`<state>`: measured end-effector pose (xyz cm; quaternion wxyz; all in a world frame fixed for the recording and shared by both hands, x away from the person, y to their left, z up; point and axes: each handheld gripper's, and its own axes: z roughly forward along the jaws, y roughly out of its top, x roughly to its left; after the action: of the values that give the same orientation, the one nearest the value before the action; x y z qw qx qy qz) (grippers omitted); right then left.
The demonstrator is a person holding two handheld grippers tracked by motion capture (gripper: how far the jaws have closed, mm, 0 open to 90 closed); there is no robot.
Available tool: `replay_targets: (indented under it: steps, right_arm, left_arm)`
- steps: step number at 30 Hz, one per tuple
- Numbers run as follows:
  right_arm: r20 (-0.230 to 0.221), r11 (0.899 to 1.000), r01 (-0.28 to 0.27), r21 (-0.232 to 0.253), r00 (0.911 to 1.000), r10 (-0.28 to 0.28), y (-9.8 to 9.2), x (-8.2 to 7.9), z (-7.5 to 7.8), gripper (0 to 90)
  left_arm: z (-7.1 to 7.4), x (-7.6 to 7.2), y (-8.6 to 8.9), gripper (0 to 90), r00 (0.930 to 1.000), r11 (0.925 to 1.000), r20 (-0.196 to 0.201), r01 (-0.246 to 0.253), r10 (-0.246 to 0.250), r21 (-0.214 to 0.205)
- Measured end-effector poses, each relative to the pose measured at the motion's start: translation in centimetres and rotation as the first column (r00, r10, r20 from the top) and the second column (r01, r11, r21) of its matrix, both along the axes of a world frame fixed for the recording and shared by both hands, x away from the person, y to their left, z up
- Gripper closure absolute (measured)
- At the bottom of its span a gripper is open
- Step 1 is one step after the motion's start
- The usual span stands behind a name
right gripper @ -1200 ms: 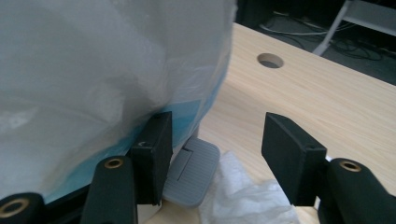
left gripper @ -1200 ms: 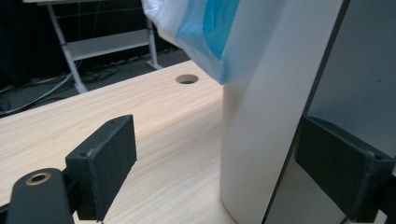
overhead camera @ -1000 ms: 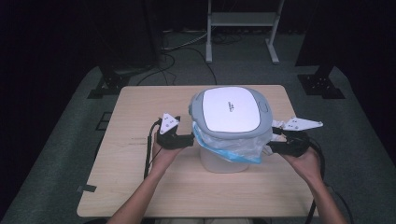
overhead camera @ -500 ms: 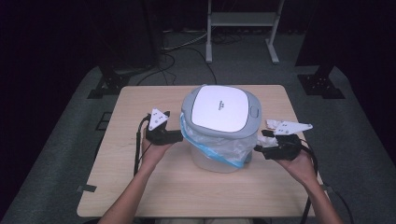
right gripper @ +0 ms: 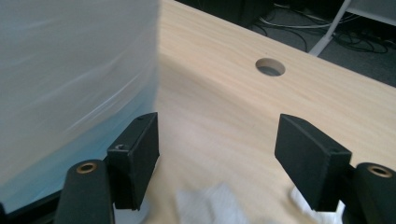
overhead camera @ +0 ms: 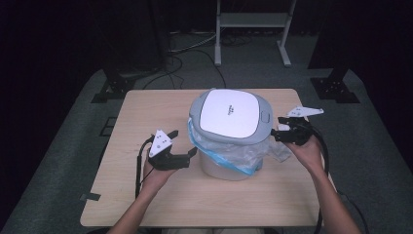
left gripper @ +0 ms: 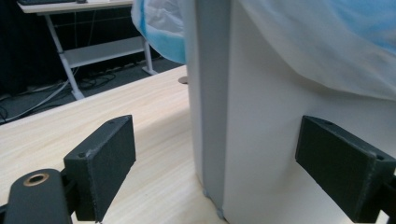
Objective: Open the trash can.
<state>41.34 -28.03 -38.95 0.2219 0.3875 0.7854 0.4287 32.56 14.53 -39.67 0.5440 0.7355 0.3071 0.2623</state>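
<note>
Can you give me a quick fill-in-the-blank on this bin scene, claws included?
1. The white bin on the wooden table is topped by a ____ with a grey rim.
2. The plastic liner bag hanging out under the rim has a ____ tint.
3. The left claw sits beside the bin with its jaws ____.
4. A crumpled white tissue lies on the table near the ____ claw.

Missing words: lid; blue; open; right
</note>
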Motion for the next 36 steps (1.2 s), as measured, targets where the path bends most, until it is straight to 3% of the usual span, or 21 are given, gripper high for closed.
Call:
replay_targets:
  steps: [7,10,13,16,24,36]
  right_arm:
    - [0.000,1.000,-0.019,0.020,0.9998,0.019,1.4,2.6,-0.2,27.7]
    - [0.016,0.999,-0.030,0.028,0.9994,0.030,1.8,3.2,-0.3,27.7]
    - [0.001,0.998,-0.053,0.027,0.9986,0.053,2.3,3.7,-0.3,26.9]
    - [0.014,0.996,-0.082,0.033,0.9965,0.082,2.5,3.7,-0.2,29.4]
    - [0.009,0.992,-0.120,0.042,0.9928,0.120,2.3,3.1,-0.4,38.7]
    - [0.013,0.987,-0.157,0.022,0.9875,0.157,2.7,1.4,-0.3,44.1]
  left_arm:
    - [-0.6,-1.6,-1.4,11.0,0.9978,0.9973,-0.004,0.066,-0.066,0.032]
    - [-0.7,-1.7,-1.9,11.0,0.9967,0.9966,-0.017,0.080,-0.080,0.019]
    - [-0.9,-1.4,-2.4,11.0,0.9969,0.9964,-0.018,0.078,-0.077,0.035]
    - [-1.1,-1.1,-2.3,9.6,0.9958,0.9960,-0.032,0.087,-0.086,0.023]
    - [-1.0,-1.1,-2.1,9.6,0.9969,0.9963,-0.016,0.078,-0.078,0.036]
    - [-1.2,0.2,0.0,9.6,0.9999,0.9998,-0.011,0.002,-0.002,0.022]
